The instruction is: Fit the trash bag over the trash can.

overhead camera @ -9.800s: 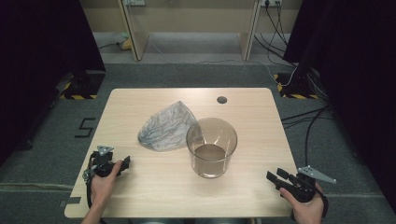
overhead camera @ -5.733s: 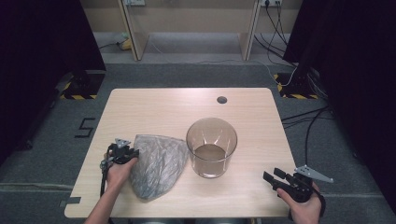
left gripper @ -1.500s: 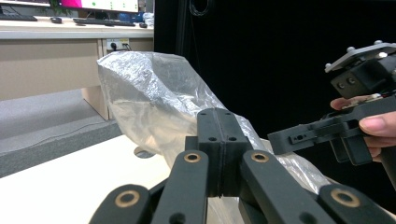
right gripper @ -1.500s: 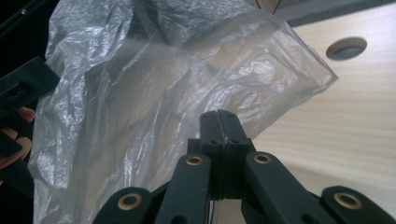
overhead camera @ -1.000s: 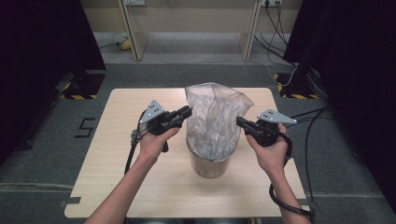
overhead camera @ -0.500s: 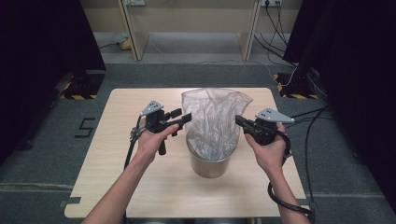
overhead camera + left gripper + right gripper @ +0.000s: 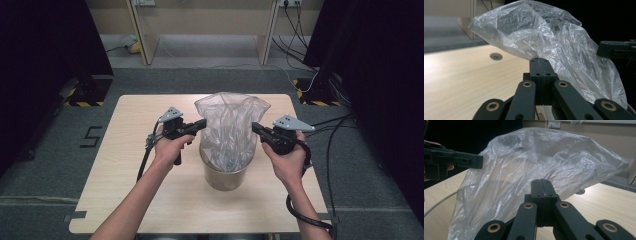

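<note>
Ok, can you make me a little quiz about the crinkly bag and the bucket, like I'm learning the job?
1. True or false: the plastic bag lies flat on the table.
2. What does the bag's lower end hang inside? A) a box B) the clear bucket C) a drawer
3. Which gripper pinches the bag's edge at its tip, the left gripper or the right gripper?

Key:
1. False: it stands puffed up above the bucket.
2. B.
3. Both: each shut tip meets the film on its own side.
</note>
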`<state>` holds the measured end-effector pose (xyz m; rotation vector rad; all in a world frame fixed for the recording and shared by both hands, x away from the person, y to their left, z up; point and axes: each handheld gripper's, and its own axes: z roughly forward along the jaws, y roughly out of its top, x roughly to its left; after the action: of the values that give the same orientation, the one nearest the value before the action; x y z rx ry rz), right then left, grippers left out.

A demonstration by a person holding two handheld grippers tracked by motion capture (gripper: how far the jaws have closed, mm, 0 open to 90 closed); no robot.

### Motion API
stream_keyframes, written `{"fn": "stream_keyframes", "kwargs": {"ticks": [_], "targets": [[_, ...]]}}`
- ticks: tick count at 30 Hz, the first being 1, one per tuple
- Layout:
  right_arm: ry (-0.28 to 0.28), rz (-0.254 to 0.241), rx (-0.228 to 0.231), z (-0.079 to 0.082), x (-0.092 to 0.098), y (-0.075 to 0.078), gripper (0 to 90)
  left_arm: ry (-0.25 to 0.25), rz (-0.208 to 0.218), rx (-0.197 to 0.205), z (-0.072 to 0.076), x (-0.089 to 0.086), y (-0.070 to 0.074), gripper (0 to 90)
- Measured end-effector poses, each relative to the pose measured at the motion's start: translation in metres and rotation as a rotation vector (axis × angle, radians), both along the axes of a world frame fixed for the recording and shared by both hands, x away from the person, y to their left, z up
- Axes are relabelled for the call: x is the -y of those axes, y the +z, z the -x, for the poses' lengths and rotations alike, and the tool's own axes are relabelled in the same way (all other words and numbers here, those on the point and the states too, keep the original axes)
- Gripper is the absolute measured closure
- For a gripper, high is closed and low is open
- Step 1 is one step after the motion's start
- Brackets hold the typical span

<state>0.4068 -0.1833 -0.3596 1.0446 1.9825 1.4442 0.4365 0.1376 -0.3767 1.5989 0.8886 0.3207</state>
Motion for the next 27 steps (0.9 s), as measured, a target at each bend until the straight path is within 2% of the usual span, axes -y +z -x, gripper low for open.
{"fn": "stream_keyframes", "kwargs": {"ticks": [2,3,5,6,10,12,15,18,19,21,25,27], "targets": [[0.003,-0.001,0.017,0.003,0.0,0.002,90.0,-0.008,-0.012,0.062,0.006,-0.001,0.003,90.0],[0.006,0.0,0.022,0.005,0.0,0.002,90.0,-0.004,-0.032,0.111,0.013,-0.003,0.004,90.0],[0.019,0.011,0.039,0.011,-0.001,0.002,90.0,-0.005,-0.055,0.176,0.022,-0.007,0.002,90.0],[0.027,0.018,0.042,0.015,-0.001,0.0,90.0,-0.007,-0.059,0.188,0.026,-0.008,-0.001,90.0],[0.048,0.025,0.036,0.023,0.0,-0.007,89.8,-0.018,-0.059,0.21,0.039,-0.012,-0.012,90.0],[0.053,0.033,0.034,0.025,-0.001,-0.009,89.6,-0.019,-0.074,0.224,0.042,-0.012,-0.013,90.0],[0.044,0.049,0.042,0.022,-0.001,-0.004,89.8,0.003,-0.069,0.223,0.035,-0.012,-0.009,90.0],[0.029,0.05,0.061,0.017,-0.001,0.004,90.0,0.014,-0.055,0.248,0.031,-0.01,-0.001,90.0],[0.03,0.053,0.068,0.016,-0.002,0.006,90.0,0.015,-0.07,0.269,0.032,-0.008,0.001,90.0],[0.045,0.062,0.066,0.017,-0.005,0.003,90.0,0.012,-0.095,0.284,0.033,-0.008,0.0,90.0],[0.066,0.069,0.026,0.022,-0.008,-0.013,88.3,-0.027,-0.142,0.272,0.042,-0.011,-0.012,90.0],[0.077,0.061,0.006,0.027,-0.006,-0.019,85.4,-0.039,-0.147,0.268,0.046,-0.014,-0.016,90.0]]}}
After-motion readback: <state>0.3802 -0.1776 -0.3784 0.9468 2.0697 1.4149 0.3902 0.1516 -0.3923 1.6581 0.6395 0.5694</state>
